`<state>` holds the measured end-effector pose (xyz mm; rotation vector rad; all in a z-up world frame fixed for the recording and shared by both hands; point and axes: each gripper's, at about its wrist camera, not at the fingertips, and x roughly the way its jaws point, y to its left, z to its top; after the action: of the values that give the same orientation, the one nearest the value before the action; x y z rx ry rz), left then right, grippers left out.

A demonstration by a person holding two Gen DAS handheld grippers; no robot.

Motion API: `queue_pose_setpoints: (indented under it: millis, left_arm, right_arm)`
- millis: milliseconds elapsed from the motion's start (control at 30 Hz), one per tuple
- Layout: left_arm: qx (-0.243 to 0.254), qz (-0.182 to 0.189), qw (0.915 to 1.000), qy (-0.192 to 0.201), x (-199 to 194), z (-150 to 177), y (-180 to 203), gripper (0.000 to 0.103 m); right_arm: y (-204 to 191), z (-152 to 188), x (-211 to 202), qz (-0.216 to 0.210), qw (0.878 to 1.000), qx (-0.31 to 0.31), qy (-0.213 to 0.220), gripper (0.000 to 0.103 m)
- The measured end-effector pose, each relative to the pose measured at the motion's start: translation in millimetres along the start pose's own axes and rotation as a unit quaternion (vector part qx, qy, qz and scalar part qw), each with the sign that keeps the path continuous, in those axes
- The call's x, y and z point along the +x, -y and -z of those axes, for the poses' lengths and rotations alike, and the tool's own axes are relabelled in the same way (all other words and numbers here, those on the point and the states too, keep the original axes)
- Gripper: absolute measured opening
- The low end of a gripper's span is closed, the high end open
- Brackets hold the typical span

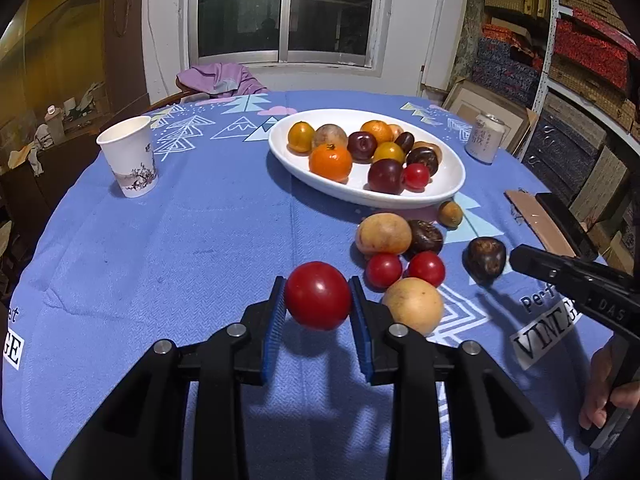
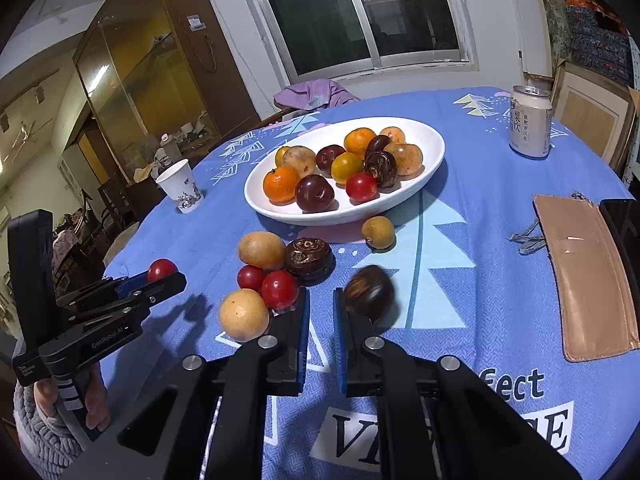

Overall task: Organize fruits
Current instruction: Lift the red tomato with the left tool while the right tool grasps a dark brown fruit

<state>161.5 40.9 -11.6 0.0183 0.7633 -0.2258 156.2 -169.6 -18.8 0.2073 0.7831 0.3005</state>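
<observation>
My left gripper (image 1: 318, 285) is shut on a red tomato (image 1: 318, 298), held a little above the blue tablecloth; in the right wrist view it shows at the left (image 2: 168, 276). A white oval plate (image 1: 360, 197) behind it holds several oranges, plums and other fruits. Loose on the cloth lie a yellow fruit (image 1: 383, 234), a dark water chestnut (image 1: 425, 236), two small red tomatoes (image 1: 384, 270), a tan fruit (image 1: 414, 306) and a small brown one (image 1: 451, 214). My right gripper (image 2: 321, 294) is shut with nothing between its pads. A blurred dark chestnut (image 2: 370, 292) sits just beyond its right finger.
A paper cup (image 1: 128, 156) stands at the left of the table and a drink can (image 1: 486, 140) at the far right. A tan wallet (image 2: 588, 276) and a dark phone (image 2: 624, 220) lie near the right edge. A hand grips each gripper's handle.
</observation>
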Motion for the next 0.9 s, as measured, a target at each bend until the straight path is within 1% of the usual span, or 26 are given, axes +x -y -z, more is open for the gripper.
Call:
queue_pose_setpoints:
  millis: [67,133,233,267,300,367,467,567,600,633,667,700,833,900]
  left_arm:
    - [0.009,-0.002,1.0000,-0.003,2,2,3,0.030]
    - [0.013,-0.001,0.9998,-0.012,6,4,5,0.030]
    - [0.016,-0.002,0.9998,-0.011,6,6,6,0.030]
    - [0.016,-0.001,0.9998,-0.009,5,6,5,0.030]
    - [0.015,0.000,0.9999,-0.008,5,6,5,0.030]
    - [0.014,0.001,0.9999,-0.008,5,6,5,0.030]
    - [0.016,0.002,0.9998,-0.011,6,6,5,0.030]
    - [0.020,0.003,0.9997,-0.012,6,7,6,0.030]
    - [0.021,0.003,0.9997,-0.013,6,7,6,0.030]
    - [0.021,0.003,0.9997,-0.013,6,7,6,0.030]
    - [0.020,0.003,0.9997,-0.013,6,7,6,0.030]
    - [0.020,0.003,0.9997,-0.013,7,7,6,0.030]
    - [0.017,0.001,0.9997,-0.020,10,8,5,0.030]
    - [0.017,0.002,0.9996,-0.021,11,8,5,0.030]
  right_arm:
    - [6,0,7,0.005,1.000,0.012,-0.013,0.012]
    - [8,0,11,0.013,1.000,0.012,-0.019,0.012]
    - [6,-1,7,0.050,0.999,-0.005,0.001,0.015]
    - [6,-1,5,0.060,0.998,-0.012,0.006,0.021]
    - [6,-1,3,0.066,0.998,-0.013,0.009,0.046]
    - [7,-1,4,0.089,0.996,-0.016,0.013,0.079]
    - [3,-1,9,0.112,0.993,-0.039,0.012,0.079]
    - [3,-3,25,0.126,0.990,-0.055,-0.014,0.077]
    - [3,-3,30,0.127,0.990,-0.055,-0.024,0.073]
    - [6,-4,36,0.118,0.991,-0.051,-0.039,0.067]
    - [7,-4,40,0.116,0.991,-0.047,-0.048,0.052]
    - [12,-5,43,0.108,0.992,-0.036,-0.057,0.044]
    - [13,-3,36,0.085,0.995,-0.025,-0.045,0.043]
    - [10,-3,23,0.067,0.997,-0.024,-0.022,0.043]
